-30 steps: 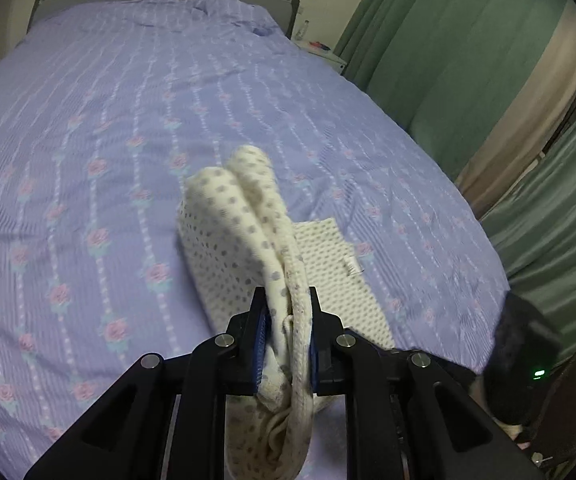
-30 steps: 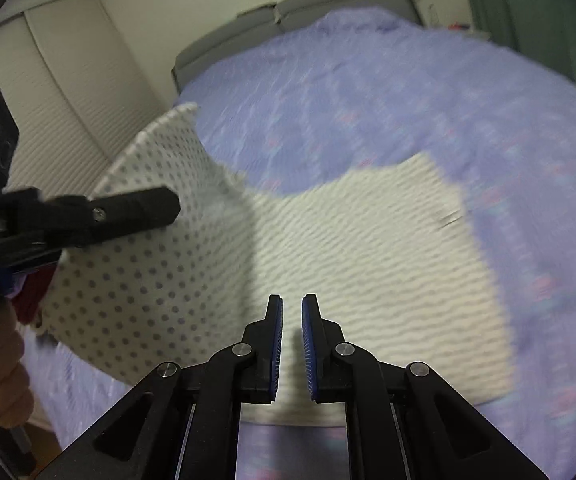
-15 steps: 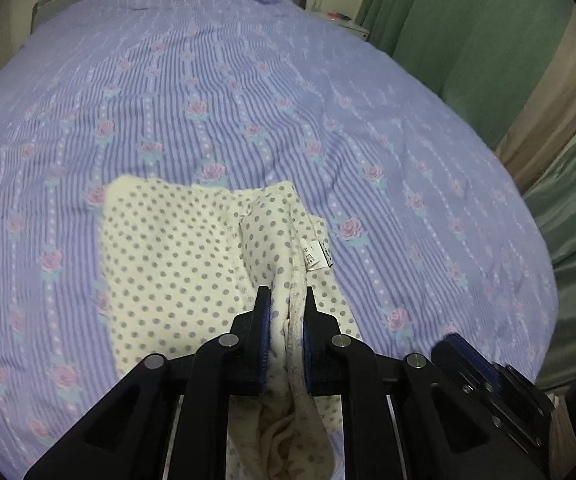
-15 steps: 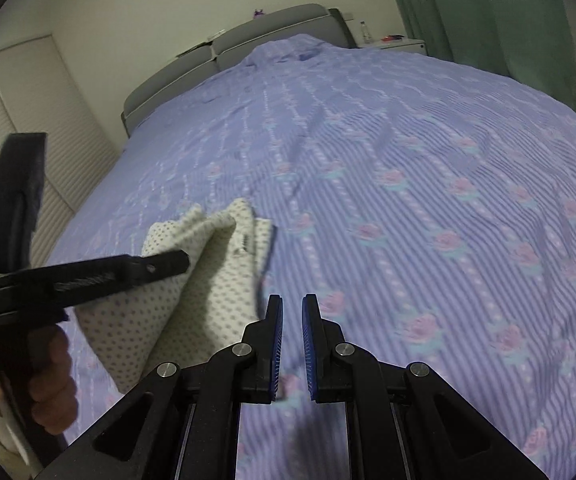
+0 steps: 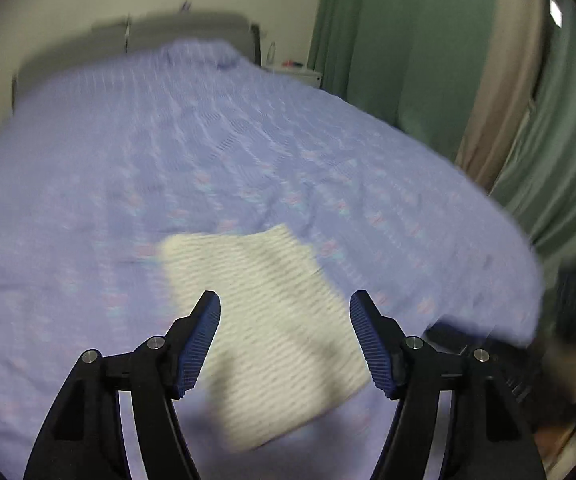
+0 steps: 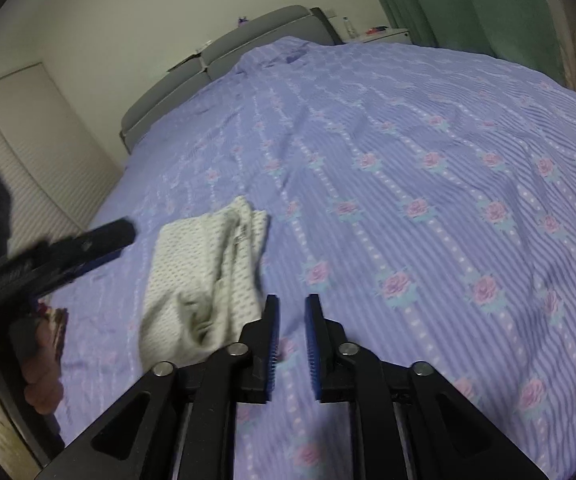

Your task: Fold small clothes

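Observation:
A cream garment with grey dots (image 5: 263, 320) lies folded on the purple flowered bedspread (image 5: 127, 160); the left wrist view is blurred. My left gripper (image 5: 283, 300) hovers over its near part, jaws opening, with nothing pinched between the pads. In the right wrist view the same garment (image 6: 203, 264) lies left of centre, a label showing on its upper fold. My right gripper (image 6: 291, 308) stands just to the right of the cloth over bare bedspread, its jaws opening a little with nothing between them. The left gripper (image 6: 99, 240) shows at the left edge, held by a hand (image 6: 41, 376).
The bed fills both views, with a grey headboard (image 6: 223, 56) at the far end. Green curtains (image 5: 448, 60) hang along the right side. A white nightstand (image 5: 300, 76) stands by the headboard, and pale closet doors (image 6: 27, 152) line the left wall.
My left gripper let go of the dotted garment, which now lies flat on the bed, and drew back with its jaws wide. My right gripper's jaws have parted slightly.

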